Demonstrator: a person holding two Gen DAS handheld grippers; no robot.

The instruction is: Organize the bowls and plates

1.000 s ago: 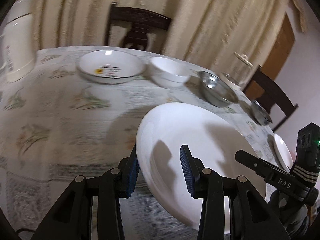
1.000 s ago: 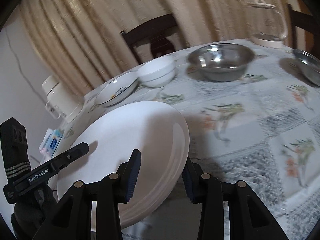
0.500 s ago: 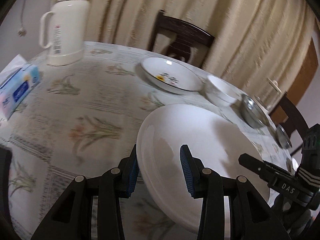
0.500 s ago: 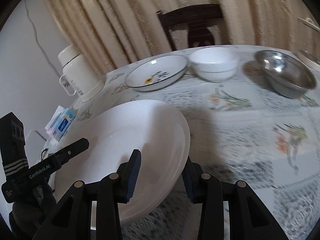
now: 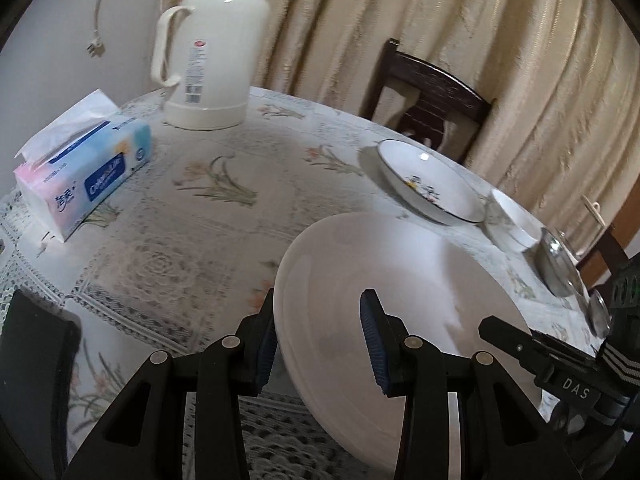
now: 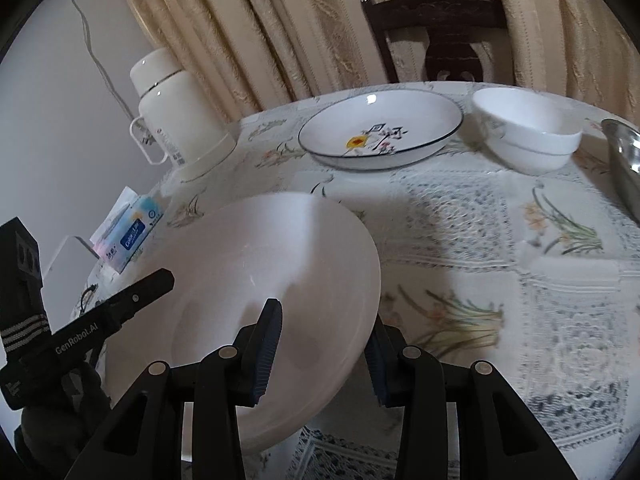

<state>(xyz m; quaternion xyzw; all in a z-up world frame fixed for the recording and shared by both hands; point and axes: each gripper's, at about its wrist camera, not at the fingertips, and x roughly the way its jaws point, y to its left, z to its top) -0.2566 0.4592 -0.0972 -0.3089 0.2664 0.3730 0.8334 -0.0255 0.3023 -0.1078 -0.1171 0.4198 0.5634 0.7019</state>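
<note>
A large white plate (image 5: 400, 312) is held above the near part of the table (image 5: 192, 216), gripped on opposite edges by both tools: the left gripper (image 5: 318, 340) is closed onto its left rim and the right gripper (image 6: 322, 344) onto its right rim, each with one blue pad over the face and the other under the edge. Beyond it, a shallow flower-printed dish (image 6: 380, 130) is set on the patterned tablecloth, with a white bowl (image 6: 528, 136) just beside it and a steel bowl (image 6: 624, 160) next along, the latter cut off by the frame edge in the right wrist view. In the left wrist view a smaller metal piece (image 5: 598, 312) is seen past the steel bowl (image 5: 558, 268), too blurred to be identified. A cream thermos jug (image 5: 212, 56) is stood at the far left of the table and a tissue pack (image 5: 84, 168) is laid near it. A dark chair (image 6: 440, 36) is placed behind the table against beige curtains (image 5: 400, 12). The tabletop directly under the plate is hidden by it, and a dark object (image 5: 36, 356) at the left edge cannot be made out.
</note>
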